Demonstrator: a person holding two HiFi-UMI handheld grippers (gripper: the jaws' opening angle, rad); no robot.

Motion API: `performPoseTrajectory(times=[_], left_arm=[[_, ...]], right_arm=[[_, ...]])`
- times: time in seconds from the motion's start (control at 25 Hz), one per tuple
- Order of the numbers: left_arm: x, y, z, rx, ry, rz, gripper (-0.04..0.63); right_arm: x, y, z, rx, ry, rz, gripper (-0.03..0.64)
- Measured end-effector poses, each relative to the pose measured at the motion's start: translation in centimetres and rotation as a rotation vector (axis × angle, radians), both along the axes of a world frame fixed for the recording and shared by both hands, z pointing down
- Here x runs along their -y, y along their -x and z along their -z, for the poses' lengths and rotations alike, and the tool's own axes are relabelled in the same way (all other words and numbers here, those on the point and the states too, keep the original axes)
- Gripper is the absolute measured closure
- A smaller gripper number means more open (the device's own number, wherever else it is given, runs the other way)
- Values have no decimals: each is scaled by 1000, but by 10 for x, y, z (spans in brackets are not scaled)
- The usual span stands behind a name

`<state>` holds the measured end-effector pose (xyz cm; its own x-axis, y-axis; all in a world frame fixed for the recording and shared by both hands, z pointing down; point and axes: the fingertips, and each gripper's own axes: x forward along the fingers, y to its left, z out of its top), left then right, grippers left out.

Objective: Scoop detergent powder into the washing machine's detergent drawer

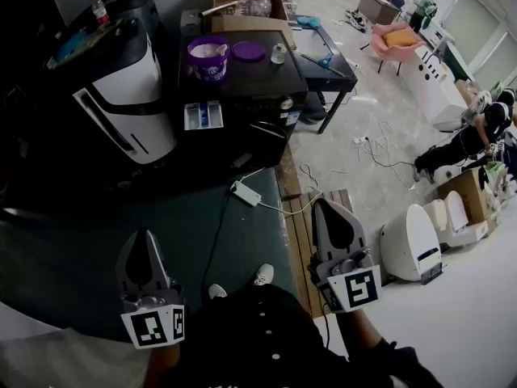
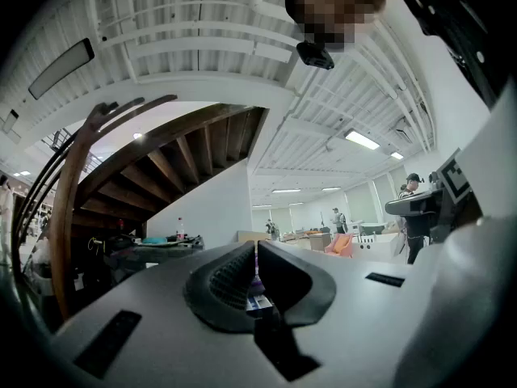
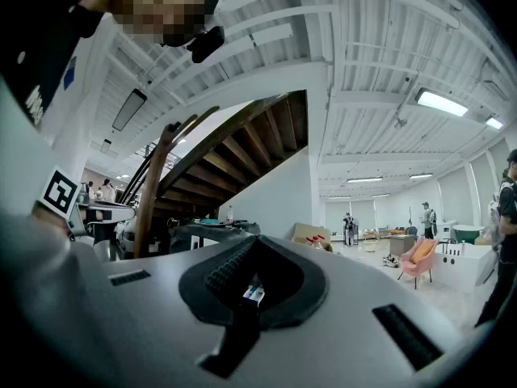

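The black washing machine [image 1: 242,87] stands far ahead, its detergent drawer [image 1: 203,115] pulled out at the front. On its top sit a purple tub of white powder [image 1: 208,57], the tub's purple lid [image 1: 248,51] and a small clear cup [image 1: 279,53]. Both grippers hang low near my body, well short of the machine. My left gripper [image 1: 144,237] [image 2: 255,253] is shut with nothing in it. My right gripper [image 1: 325,207] [image 3: 257,245] is also shut and empty. Both gripper views look out level across the room.
A white and black appliance [image 1: 129,95] stands left of the machine. A power strip [image 1: 246,192] with cables lies on the dark mat, beside a wooden pallet [image 1: 300,233]. A black table [image 1: 327,51], a pink chair [image 1: 396,39], white appliances [image 1: 412,241] and a crouching person [image 1: 477,128] are to the right.
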<state>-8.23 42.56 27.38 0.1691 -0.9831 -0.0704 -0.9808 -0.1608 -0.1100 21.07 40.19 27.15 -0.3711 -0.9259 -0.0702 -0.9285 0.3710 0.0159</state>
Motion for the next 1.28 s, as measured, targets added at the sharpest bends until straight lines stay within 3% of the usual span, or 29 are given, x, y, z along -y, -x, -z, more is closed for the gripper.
performPoseTrajectory(times=[0.2,0.44,0.56,0.64,0.8,1.28], left_arm=[[5,-2,-3,3,-1,1,571],[6,-3,-2,7,0,11,571],[8,-5,-3,11,4,18,571],[9,-6,-4,12,7,22,571],[16,-11,-3,14,14,33,571],[23,-32,-7,20,34,113,571]], right_arm=[[2,-3,-12,-35,8,22,589],[7,-6,-4,30,-12,-11,589],[7,-9,-6,34,-31,20,586],[7,-9,-3,39,-50,38,574],[18,-16,-9,42,-12,31,466],[45,-43,-22,48,17,70,466]])
